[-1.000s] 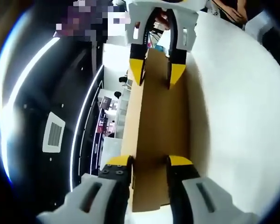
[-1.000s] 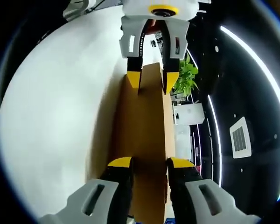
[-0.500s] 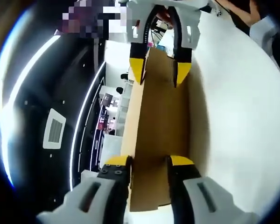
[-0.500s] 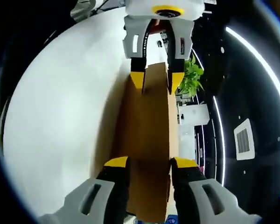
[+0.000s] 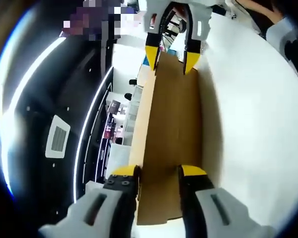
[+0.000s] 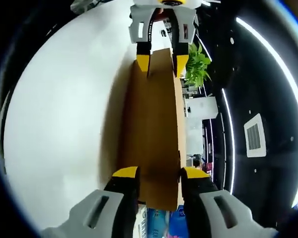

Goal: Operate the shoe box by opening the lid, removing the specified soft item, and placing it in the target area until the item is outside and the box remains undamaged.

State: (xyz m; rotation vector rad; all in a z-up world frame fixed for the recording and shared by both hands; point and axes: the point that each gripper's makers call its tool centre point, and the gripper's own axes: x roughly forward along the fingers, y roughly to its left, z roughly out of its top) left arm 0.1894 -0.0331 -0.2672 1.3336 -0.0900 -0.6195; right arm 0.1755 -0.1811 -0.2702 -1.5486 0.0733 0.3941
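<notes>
Farther apart since earlier, left gripper (image 5: 159, 173) and right gripper (image 6: 158, 174) each clamp the flat brown cardboard lid (image 5: 173, 134) at opposite ends; box contents hidden.

The cardboard lid (image 5: 171, 144) spans between the left gripper (image 5: 159, 173) and the right gripper (image 5: 171, 52), over the white table (image 5: 258, 129).

Plain brown cardboard lid (image 5: 171, 129), white table (image 6: 64, 114), yellow-tipped black and grey left claw (image 5: 159, 173).
</notes>
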